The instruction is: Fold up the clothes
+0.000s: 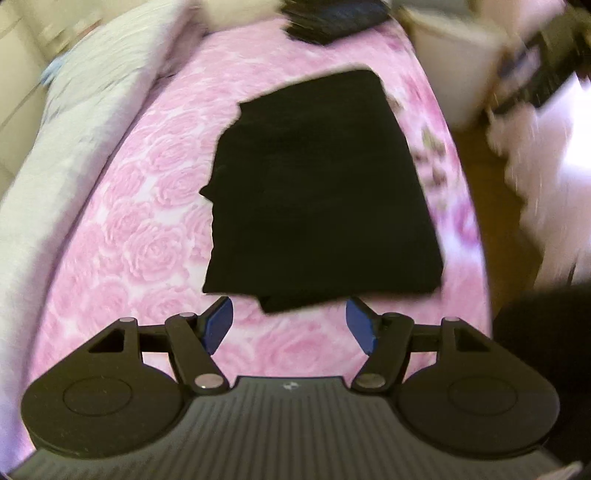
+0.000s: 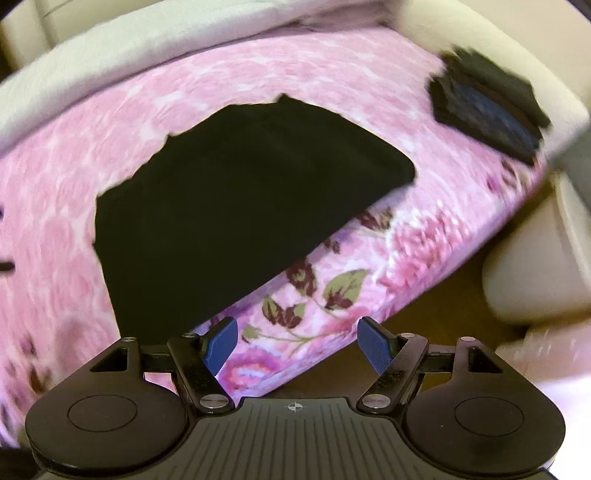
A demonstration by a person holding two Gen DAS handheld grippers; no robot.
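A black garment (image 1: 314, 192) lies flat and folded into a rough rectangle on a pink rose-patterned bed cover (image 1: 147, 240). My left gripper (image 1: 290, 323) is open and empty, just short of the garment's near edge. In the right wrist view the same garment (image 2: 236, 206) reaches the bed's side edge. My right gripper (image 2: 297, 345) is open and empty, held off the side of the bed over the flowered drop of the cover (image 2: 332, 288).
A stack of dark folded clothes (image 2: 487, 114) sits at the far corner of the bed, also in the left wrist view (image 1: 332, 18). A white pillow or bolster (image 1: 74, 129) runs along the far side. A cream container (image 2: 539, 266) stands on the wooden floor (image 2: 436, 332).
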